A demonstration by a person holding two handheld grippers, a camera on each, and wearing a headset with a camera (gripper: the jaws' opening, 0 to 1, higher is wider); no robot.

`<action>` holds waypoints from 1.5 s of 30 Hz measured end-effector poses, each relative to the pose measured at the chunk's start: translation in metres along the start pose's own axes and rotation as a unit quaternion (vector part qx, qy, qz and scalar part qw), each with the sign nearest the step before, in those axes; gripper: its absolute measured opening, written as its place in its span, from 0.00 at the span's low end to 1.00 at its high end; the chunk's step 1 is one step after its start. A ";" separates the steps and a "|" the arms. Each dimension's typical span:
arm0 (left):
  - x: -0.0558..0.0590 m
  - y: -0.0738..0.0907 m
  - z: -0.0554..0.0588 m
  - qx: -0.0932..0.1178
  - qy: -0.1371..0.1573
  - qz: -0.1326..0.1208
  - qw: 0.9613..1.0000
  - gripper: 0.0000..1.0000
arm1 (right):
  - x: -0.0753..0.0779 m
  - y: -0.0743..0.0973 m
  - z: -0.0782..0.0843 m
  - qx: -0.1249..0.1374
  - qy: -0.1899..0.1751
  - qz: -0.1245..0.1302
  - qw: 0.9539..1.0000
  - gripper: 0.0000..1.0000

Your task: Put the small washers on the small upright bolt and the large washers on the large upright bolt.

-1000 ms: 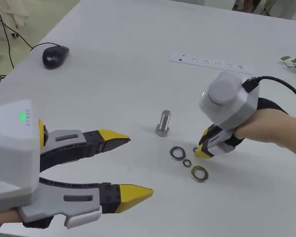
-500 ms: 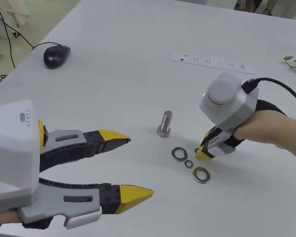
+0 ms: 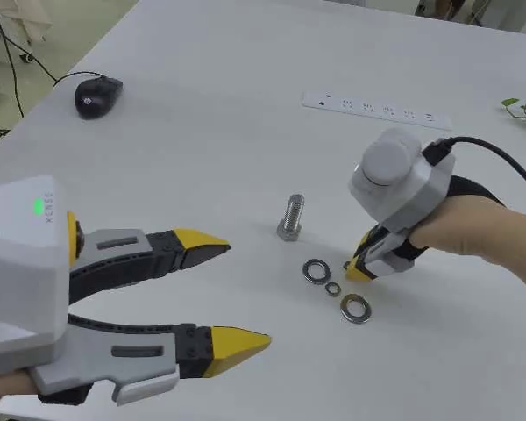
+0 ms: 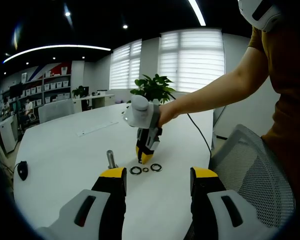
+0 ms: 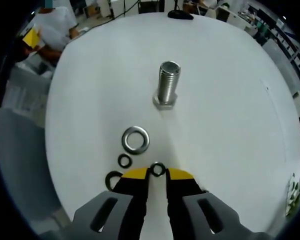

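Near the bolt (image 5: 167,82), right gripper (image 5: 157,174) jaws nearly closed on small washer (image 5: 157,168)

Steel hex bolt (image 3: 289,219) stands upright on its head. From its 5 o'clock three washers lie flat in a line: large washer (image 3: 316,272), small washer (image 3: 333,288), second large washer (image 3: 356,308). A fourth washer (image 5: 157,164), small, sits nipped between the right gripper's (image 5: 157,173) tips, at the small washer's 1 o'clock.
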State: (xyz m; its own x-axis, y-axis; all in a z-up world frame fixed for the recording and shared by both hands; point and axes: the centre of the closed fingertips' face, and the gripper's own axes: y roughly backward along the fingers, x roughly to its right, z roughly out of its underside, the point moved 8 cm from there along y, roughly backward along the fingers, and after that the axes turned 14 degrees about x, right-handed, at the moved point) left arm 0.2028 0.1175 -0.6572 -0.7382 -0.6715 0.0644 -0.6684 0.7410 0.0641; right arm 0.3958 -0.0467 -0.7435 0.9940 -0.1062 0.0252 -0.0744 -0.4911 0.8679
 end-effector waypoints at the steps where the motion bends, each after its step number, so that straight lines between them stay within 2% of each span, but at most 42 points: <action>1: 0.000 0.000 0.000 -0.001 -0.001 0.000 1.000 0.50 | 0.000 0.000 0.000 -0.001 -0.001 -0.001 1.000 0.14; 16: 0.002 0.002 0.001 -0.003 -0.001 -0.002 1.000 0.50 | 0.001 -0.001 0.001 0.000 0.023 0.005 1.000 0.12; 18: 0.002 0.002 0.001 -0.003 0.000 -0.002 1.000 0.50 | -0.001 0.001 0.001 0.001 0.019 -0.001 1.000 0.12; 23: 0.002 0.001 0.001 -0.004 -0.001 0.000 1.000 0.50 | 0.002 0.010 0.002 0.014 0.011 0.000 1.000 0.12; 31: 0.003 -0.003 -0.001 -0.004 -0.003 0.008 1.000 0.49 | 0.002 0.035 0.010 0.028 0.000 0.012 1.000 0.12; 39: 0.006 -0.004 -0.001 -0.004 -0.005 0.013 1.000 0.49 | 0.008 0.055 0.023 0.029 -0.016 0.033 0.999 0.12; 45: 0.008 -0.004 -0.001 -0.005 -0.007 0.016 1.000 0.49 | 0.010 0.063 0.029 0.028 -0.022 0.043 0.998 0.12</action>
State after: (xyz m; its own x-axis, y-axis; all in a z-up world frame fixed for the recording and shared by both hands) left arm 0.1997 0.1090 -0.6554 -0.7605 -0.6472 0.0525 -0.6434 0.7620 0.0731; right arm 0.3992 -0.1033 -0.7029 0.9794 -0.1870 0.0766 -0.1657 -0.5264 0.8339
